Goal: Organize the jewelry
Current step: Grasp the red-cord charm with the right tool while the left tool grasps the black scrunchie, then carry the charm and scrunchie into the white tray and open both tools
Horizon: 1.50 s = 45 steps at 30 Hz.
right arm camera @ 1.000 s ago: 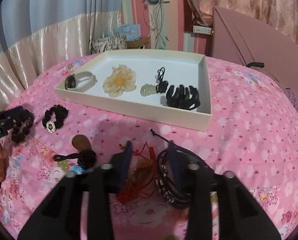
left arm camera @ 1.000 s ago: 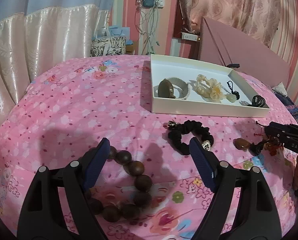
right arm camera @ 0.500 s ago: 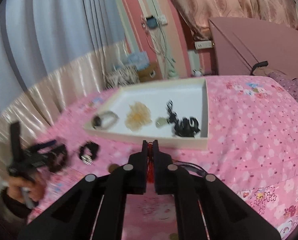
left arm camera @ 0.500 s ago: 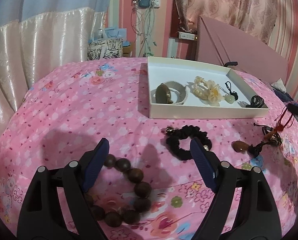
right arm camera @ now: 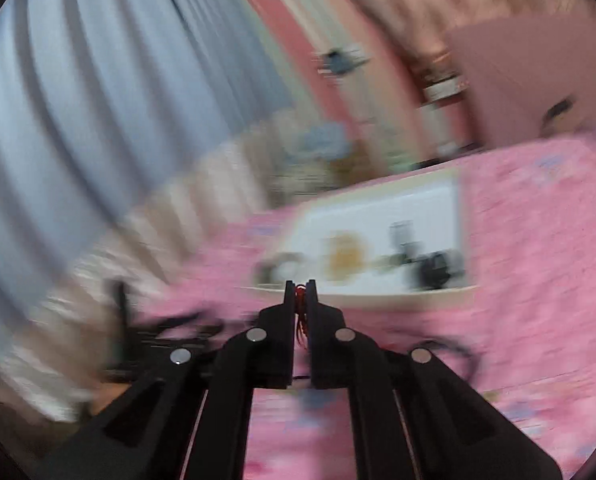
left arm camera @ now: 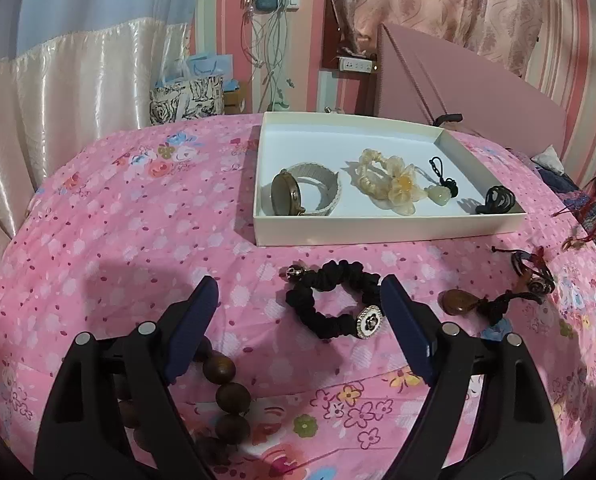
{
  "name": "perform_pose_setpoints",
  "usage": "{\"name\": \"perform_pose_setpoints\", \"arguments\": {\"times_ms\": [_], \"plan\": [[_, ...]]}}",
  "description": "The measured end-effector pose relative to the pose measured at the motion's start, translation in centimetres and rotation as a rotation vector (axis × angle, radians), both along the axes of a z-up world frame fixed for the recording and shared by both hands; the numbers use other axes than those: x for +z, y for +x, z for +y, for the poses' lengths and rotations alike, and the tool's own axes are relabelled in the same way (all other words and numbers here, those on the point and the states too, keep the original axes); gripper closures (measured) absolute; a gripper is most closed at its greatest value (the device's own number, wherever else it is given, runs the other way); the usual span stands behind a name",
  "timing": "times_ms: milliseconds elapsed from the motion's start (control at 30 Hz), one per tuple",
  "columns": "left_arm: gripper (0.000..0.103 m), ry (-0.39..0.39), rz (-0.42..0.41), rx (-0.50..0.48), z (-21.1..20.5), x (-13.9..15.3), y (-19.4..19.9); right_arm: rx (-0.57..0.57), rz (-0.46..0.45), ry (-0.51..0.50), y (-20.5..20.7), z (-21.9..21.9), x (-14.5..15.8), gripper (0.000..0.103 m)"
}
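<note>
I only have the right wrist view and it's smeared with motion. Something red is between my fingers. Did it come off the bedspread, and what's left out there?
Observer: Yes. In the left wrist view the red cord hangs in the air at the far right edge, its tassels clear of the bedspread; the right gripper is shut on it.
Operator: What's loose outside the tray?
Observer: A black scrunchie, a brown pendant on a dark cord, and wooden beads.
Operator: Is the left gripper busy?
Observer: No. The left gripper is open and holds nothing, with the beads beside its left finger.
</note>
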<state>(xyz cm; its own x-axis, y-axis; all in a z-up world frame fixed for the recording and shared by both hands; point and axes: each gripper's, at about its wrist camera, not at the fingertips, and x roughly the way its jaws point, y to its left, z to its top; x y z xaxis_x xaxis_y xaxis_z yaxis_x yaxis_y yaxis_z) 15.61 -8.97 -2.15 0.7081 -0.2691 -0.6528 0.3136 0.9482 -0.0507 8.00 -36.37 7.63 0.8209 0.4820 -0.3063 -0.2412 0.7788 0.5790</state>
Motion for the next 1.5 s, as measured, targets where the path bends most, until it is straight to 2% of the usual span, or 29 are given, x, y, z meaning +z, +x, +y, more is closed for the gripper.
{"name": "perform_pose_setpoints", "arguments": {"times_ms": [33, 67, 100, 133, 167, 200, 300, 367, 500, 600, 633, 733, 767, 800, 900, 967, 1033, 1300, 1500], "plan": [[0.020, 0.002, 0.000, 0.002, 0.0, 0.0, 0.0, -0.125, 0.025, -0.149, -0.4, 0.5, 0.4, 0.099], [0.020, 0.002, 0.002, 0.003, 0.1, -0.1, 0.1, -0.245, 0.037, -0.350, -0.6, 1.5, 0.8, 0.099], [0.020, 0.000, 0.007, 0.006, 0.2, -0.2, 0.2, -0.248, 0.041, -0.351, -0.5, 1.3, 0.7, 0.099], [0.020, -0.001, 0.009, 0.008, 0.3, -0.2, 0.2, -0.205, 0.056, -0.237, -0.2, 0.2, 0.3, 0.099], [0.020, 0.001, 0.011, 0.009, 0.3, -0.3, 0.3, -0.220, 0.062, -0.233, -0.1, -0.1, 0.1, 0.099], [0.020, 0.009, 0.013, 0.010, 0.2, -0.3, 0.4, -0.245, 0.060, -0.300, -0.1, 0.2, 0.2, 0.099], [0.020, 0.013, 0.032, 0.007, -0.1, -0.8, 0.8, -0.214, 0.059, -0.247, 0.0, -0.1, 0.0, 0.099], [0.020, 0.020, 0.056, 0.005, -0.5, -1.2, 1.3, -0.227, 0.062, -0.288, 0.1, 0.2, -0.1, 0.099], [0.021, 0.064, 0.122, 0.009, -1.8, -2.5, 2.9, -0.218, 0.064, -0.295, 0.1, 0.1, -0.2, 0.099], [0.027, 0.079, 0.177, 0.012, -2.3, -3.9, 4.1, -0.215, 0.066, -0.298, -0.1, 0.0, -0.2, 0.099], [0.031, 0.069, 0.180, 0.015, -2.2, -3.9, 4.2, -0.216, 0.067, -0.304, -0.1, 0.0, -0.2, 0.099], [0.065, 0.059, 0.165, -0.005, -2.2, -3.9, 3.9, -0.215, 0.073, -0.305, -0.1, 0.0, -0.3, 0.099], [0.095, 0.064, 0.160, 0.000, -2.2, -3.9, 3.8, -0.215, 0.074, -0.307, 0.0, 0.0, -0.3, 0.099], [0.097, 0.046, 0.160, 0.001, -2.0, -3.9, 3.8, -0.217, 0.076, -0.307, 0.0, 0.0, -0.4, 0.099], [0.098, -0.025, 0.172, -0.009, -1.0, -3.6, 3.9, -0.218, 0.076, -0.303, 0.0, -0.1, -0.5, 0.099], [0.098, -0.037, 0.158, -0.019, -0.9, -3.0, 3.6, -0.219, 0.068, -0.309, 0.1, -0.1, -0.3, 0.099], [0.098, -0.049, 0.127, -0.025, -0.9, -1.8, 3.1, -0.221, 0.057, -0.312, 0.1, -0.2, 0.2, 0.099], [0.098, -0.132, -0.044, -0.092, -1.7, 6.0, 3.1, -0.226, -0.032, -0.292, 1.6, -0.8, 4.0, 0.099], [0.098, -0.176, -0.109, -0.090, -3.5, 8.2, 6.1, -0.234, -0.085, -0.280, 4.9, -0.6, 6.3, 0.099]]}}
